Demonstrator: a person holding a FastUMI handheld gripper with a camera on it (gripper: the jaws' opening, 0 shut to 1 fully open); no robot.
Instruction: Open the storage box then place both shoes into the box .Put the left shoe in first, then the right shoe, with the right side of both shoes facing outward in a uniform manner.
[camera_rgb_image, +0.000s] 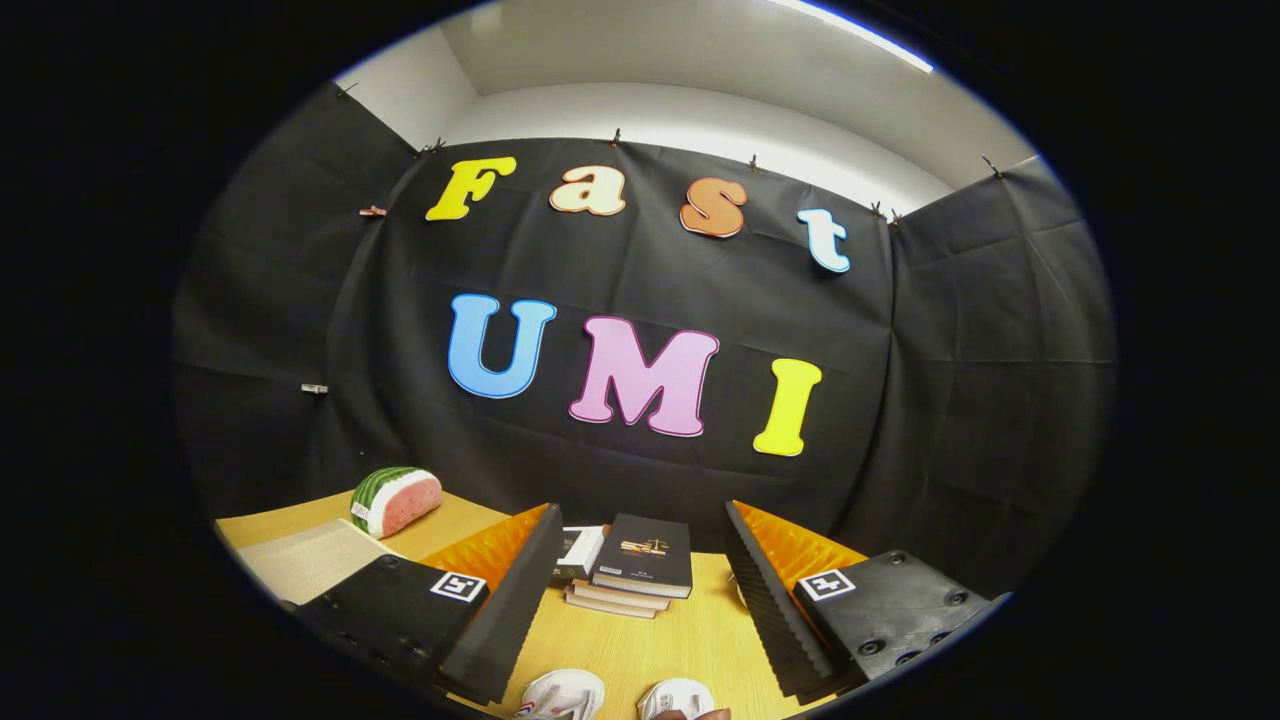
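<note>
My gripper (640, 610) is held above a wooden table (690, 640) with its two fingers spread wide and nothing between them. Just below the fingers, at the near edge, the tops of two white shoes show: one (562, 695) by the left finger and one (677, 698) toward the right finger. Only their upper parts are visible, so I cannot tell which is the left shoe.
A stack of books (640, 565) with a dark cover on top lies on the table beyond the fingers. A watermelon-slice toy (396, 500) sits to the far left beside a pale mat (305, 560). The black booth wall stands close behind.
</note>
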